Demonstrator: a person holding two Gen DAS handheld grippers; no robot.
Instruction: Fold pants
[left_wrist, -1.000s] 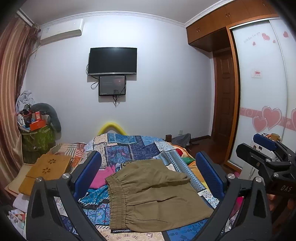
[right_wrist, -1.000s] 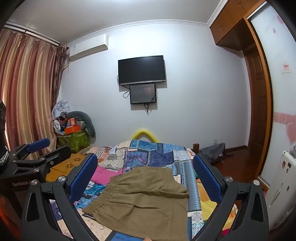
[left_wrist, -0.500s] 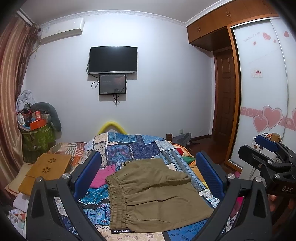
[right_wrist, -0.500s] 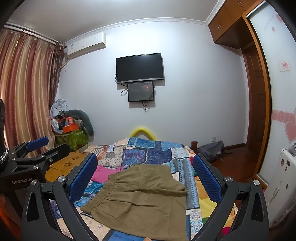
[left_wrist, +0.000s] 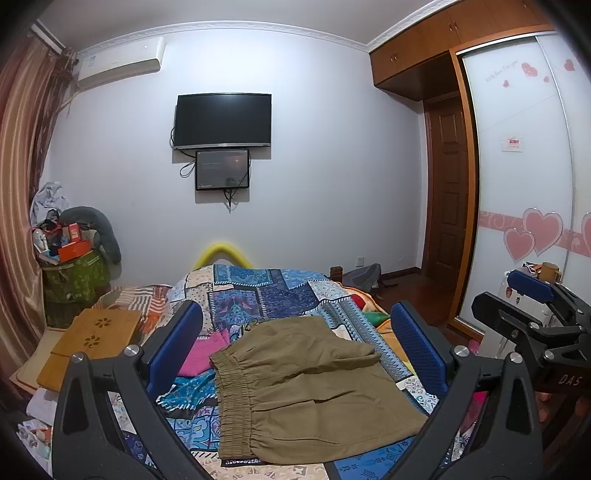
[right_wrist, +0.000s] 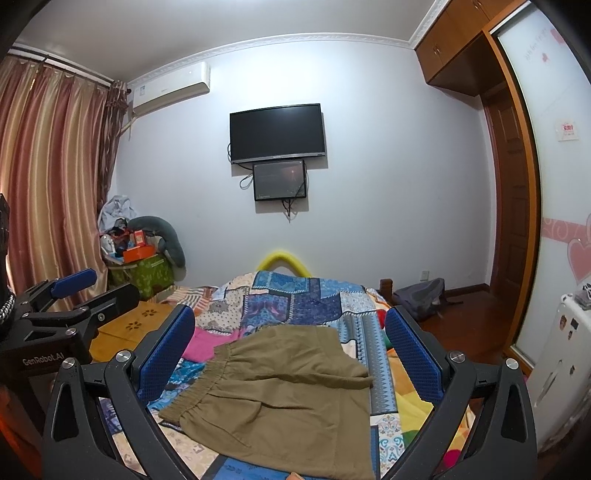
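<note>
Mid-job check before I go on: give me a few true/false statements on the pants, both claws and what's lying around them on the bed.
1. The olive pants lie on the patchwork quilt. True.
2. The left claw is shut on the waistband. False: its blue pads stand wide apart above the pants, holding nothing.
3. The right claw is open and empty. True.
4. The elastic waistband is on the left side of the pants in the left wrist view. True.
5. A pink garment lies on top of the pants. False: it lies beside them, off the waistband end.
6. The pants are fully spread out flat. False: one layer is already folded over another.
</note>
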